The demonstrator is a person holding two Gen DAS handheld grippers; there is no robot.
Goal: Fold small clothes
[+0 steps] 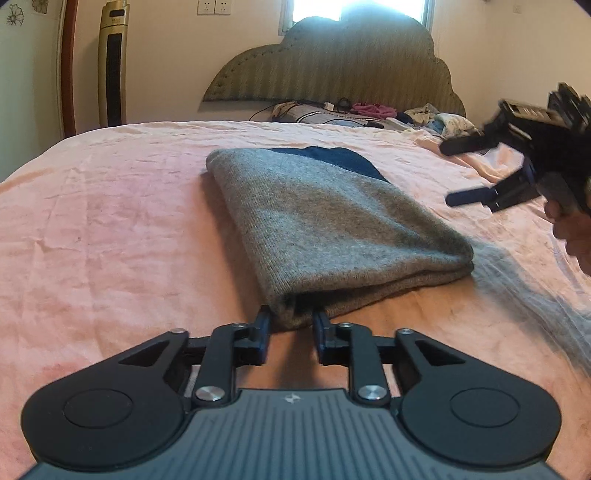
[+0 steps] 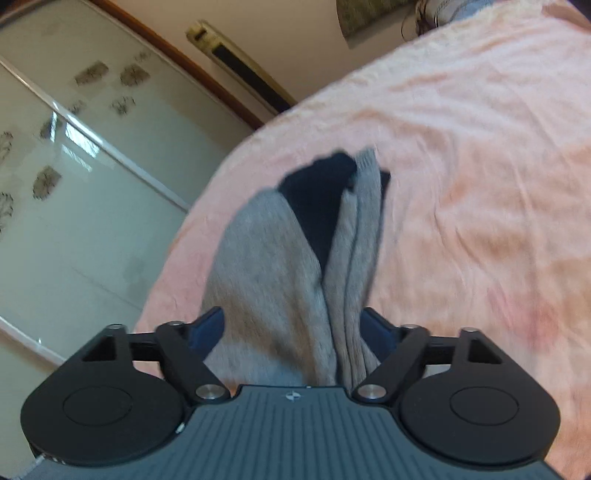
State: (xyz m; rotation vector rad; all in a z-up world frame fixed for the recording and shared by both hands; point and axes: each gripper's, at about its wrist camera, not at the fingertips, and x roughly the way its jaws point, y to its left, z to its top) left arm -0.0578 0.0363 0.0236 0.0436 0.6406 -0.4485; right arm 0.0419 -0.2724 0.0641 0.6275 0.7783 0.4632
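On the pink bed (image 1: 110, 221) the grey garment (image 1: 325, 229) lies folded into a compact stack, so this piece looks nearly done. The right gripper (image 1: 454, 173) hovers beside it, spread and empty, while the left gripper (image 1: 291, 325) stands partly open around the near corner, not visibly pinching.

We count two grippers: the left gripper (image 1: 291, 328) at the near corner of one folded grey garment (image 1: 332, 236), and the right gripper (image 1: 452, 173) off to its right. One hand (image 1: 569, 225) shows behind that right gripper. One pink bedsheet (image 1: 110, 221) lies under everything. Beyond the tongs we make out one padded headboard (image 1: 332, 62), one tall gold tower unit (image 1: 112, 70), two wall sockets (image 1: 214, 6), and a heap of perhaps four or five loose clothes (image 1: 424, 116), too blurred to number surely.
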